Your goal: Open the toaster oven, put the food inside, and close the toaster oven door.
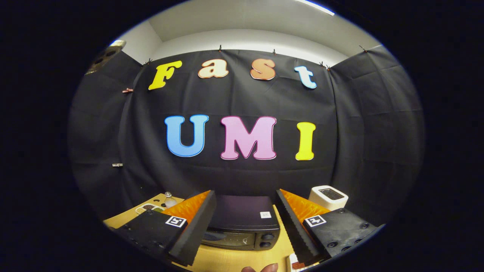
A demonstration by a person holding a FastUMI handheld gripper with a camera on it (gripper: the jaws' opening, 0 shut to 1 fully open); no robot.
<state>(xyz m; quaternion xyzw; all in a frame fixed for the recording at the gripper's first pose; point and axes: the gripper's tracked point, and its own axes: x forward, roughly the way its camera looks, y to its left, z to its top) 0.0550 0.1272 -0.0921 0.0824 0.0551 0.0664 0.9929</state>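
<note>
The gripper (245, 223) is held wide open and empty, raised above the wooden table (230, 260), presumably for an approach. The black toaster oven (242, 223) is seen between and beyond the fingers, door apparently shut. A white container (328, 197) is set far right; a small bottle (169, 199) and tray (149, 207) far left. Fingertips (261, 268) are glimpsed nearest.

Gripper (245, 223) fingers spread wide; the oven (242, 223), door closed, sits between and just ahead. A white box (328, 197) stands far right, a bottle (169, 200) far left.
</note>
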